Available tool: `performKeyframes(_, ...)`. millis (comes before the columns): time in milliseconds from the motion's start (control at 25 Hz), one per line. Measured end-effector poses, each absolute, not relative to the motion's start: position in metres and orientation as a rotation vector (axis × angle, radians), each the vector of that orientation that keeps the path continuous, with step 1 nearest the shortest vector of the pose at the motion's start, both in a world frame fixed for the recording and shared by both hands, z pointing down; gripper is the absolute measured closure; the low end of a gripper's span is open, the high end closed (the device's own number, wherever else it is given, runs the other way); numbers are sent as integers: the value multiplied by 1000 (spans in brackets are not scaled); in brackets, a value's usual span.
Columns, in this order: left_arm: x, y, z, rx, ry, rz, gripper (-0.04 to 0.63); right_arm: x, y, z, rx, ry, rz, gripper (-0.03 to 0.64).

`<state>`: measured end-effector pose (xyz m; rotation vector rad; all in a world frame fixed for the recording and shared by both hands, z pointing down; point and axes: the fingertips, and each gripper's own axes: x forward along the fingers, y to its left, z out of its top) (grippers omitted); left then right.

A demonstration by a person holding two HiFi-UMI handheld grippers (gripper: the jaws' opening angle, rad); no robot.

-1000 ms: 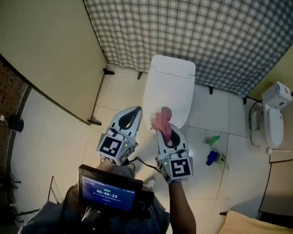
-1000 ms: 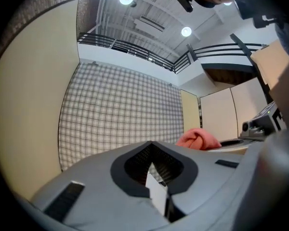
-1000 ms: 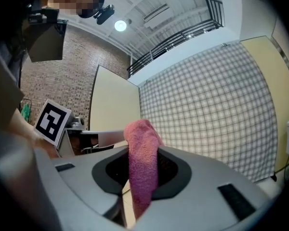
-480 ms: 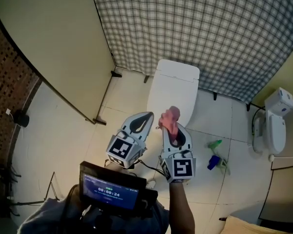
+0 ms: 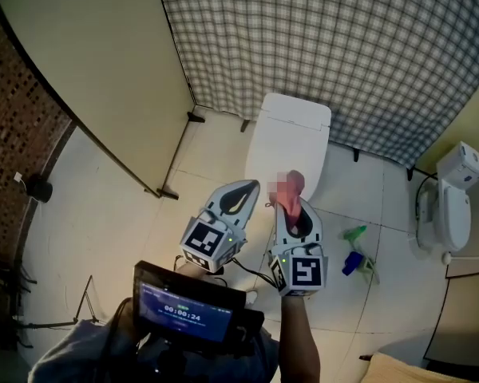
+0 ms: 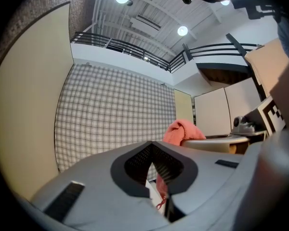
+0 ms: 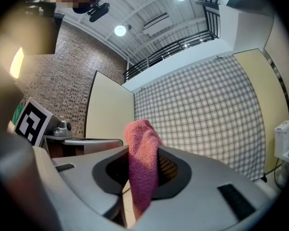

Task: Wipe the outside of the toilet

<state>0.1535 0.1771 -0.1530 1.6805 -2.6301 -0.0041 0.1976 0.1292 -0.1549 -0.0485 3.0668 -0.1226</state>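
My right tool (image 5: 294, 211) is clamped on the pink cloth (image 5: 291, 188), which sticks up out of its jaws. My left tool (image 5: 241, 193) is just beside it, jaws together with nothing in them. From my head view the cloth sits over the front end of the white toilet (image 5: 289, 138), whose lid is down; I cannot tell whether they touch. The toilet backs onto a checked wall (image 5: 351, 46), with a beige partition (image 5: 88, 62) at its left. On the pale tiled floor (image 5: 104, 214) to my right lie a green spray bottle (image 5: 350, 233) and a blue item (image 5: 350, 260), and a second toilet (image 5: 452, 206) stands farther right.
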Motion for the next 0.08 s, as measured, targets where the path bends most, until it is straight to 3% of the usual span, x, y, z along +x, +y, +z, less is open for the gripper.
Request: performKeyframes(80,163,179,-157,1676,-2641,9,584,207,130,-159,-46,3051,-119,535)
